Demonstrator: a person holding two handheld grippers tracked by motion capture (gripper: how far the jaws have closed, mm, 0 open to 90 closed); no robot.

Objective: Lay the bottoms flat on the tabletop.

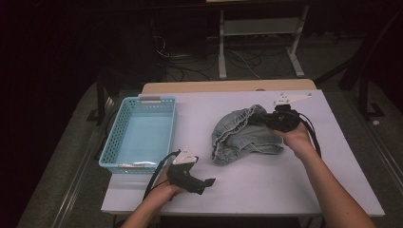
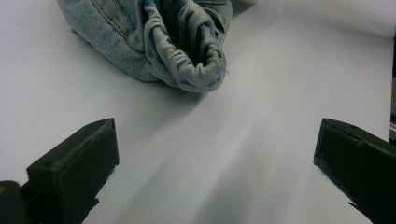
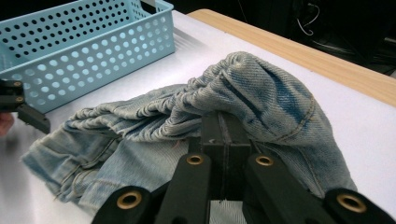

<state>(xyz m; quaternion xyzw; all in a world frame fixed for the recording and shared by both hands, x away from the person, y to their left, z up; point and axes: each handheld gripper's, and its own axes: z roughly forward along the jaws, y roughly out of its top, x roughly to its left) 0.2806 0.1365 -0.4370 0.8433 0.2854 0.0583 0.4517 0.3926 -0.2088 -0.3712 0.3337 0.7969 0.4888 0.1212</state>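
My right gripper (image 3: 223, 135) clamps bunched denim shorts (image 1: 244, 135); my left gripper (image 2: 215, 158) gapes empty beside the empty blue basket (image 1: 112, 142).

In the right gripper view, the shut tips of the right tool (image 3: 226, 135) are buried under a fold of the crumpled, faded blue denim garment (image 3: 261, 88), so how much cloth they pinch cannot be told. The perforated light blue plastic basket (image 3: 84, 42) is cut off by the top and left edges. In the left gripper view, the garment's upper part runs past the top edge.
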